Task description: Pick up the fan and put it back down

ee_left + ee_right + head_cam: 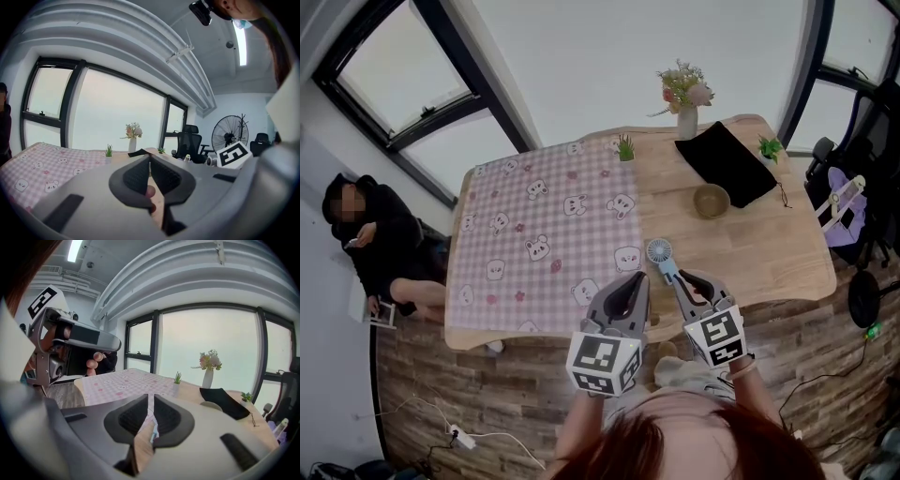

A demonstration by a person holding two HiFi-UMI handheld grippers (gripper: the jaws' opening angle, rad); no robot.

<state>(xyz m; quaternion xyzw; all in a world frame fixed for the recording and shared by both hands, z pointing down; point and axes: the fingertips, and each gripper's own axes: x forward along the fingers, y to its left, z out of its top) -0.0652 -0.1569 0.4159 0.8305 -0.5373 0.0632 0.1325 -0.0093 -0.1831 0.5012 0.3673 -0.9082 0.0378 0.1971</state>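
Right gripper (151, 401) ajar, fan (660, 251) handle between (round head: head view only)

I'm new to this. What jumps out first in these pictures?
A pink checked cloth with bears covers the left half of the table. At the near edge is a small blue fan, its handle at the tips of the right gripper. A vase of flowers stands at the far edge.

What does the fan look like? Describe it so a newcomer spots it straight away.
On the wooden table, look at the near right corner of the pink bear-print cloth. The fan is just off that edge: small, pale blue, a round caged head on a short handle, unlike the brown bowl farther back.
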